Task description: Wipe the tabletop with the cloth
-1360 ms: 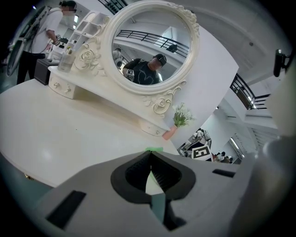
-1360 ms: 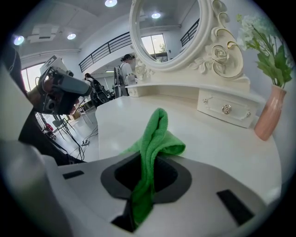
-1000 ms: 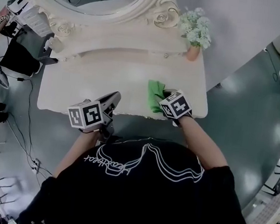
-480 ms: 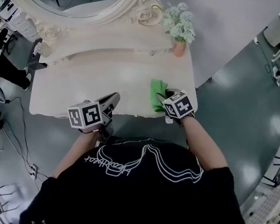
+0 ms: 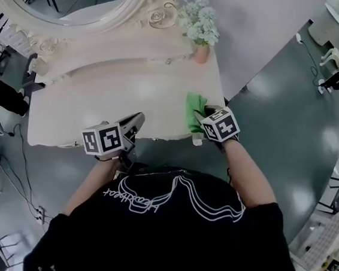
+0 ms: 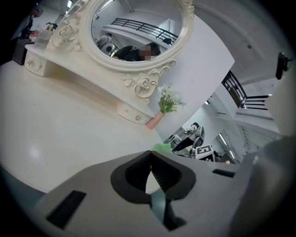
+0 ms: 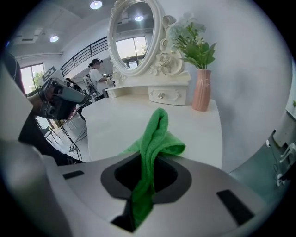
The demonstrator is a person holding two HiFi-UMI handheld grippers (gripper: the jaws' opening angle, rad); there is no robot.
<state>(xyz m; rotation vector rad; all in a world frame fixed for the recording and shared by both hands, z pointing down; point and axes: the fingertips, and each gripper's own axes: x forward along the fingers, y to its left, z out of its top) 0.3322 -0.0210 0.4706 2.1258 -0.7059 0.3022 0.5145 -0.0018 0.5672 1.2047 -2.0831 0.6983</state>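
Since the earlier frames, the right gripper (image 5: pixel 204 114) and the green cloth (image 5: pixel 193 109) have been carried toward the right-hand edge of the desk (image 5: pixel 100 103), while the left gripper (image 5: pixel 137 118) has been kept where it was.

Nearest in the head view, a black shirt (image 5: pixel 171 234) with white line print is seen, with both forearms extended from it. The left gripper is held at the front edge of the desk; in the left gripper view its fingers (image 6: pixel 138 169) are seen pressed together at the tips, with nothing caught between them. The right gripper (image 7: pixel 150 162) is held at the front right corner of the desk, and its fingers are clenched on the cloth (image 7: pixel 157 134). The cloth is pinched as a bunched fold that rises out between the fingers and is draped forward onto the pale desk surface (image 7: pixel 115 122), near the right edge.

Farther back, a low drawer unit (image 7: pixel 169 95) with small knobs is set along the rear of the desk. A pink vase (image 7: pixel 202 90) of pale flowers is stood just beside it, at the back right corner. Behind the drawers, an oval mirror (image 7: pixel 132 34) in an ornate cream frame is mounted.
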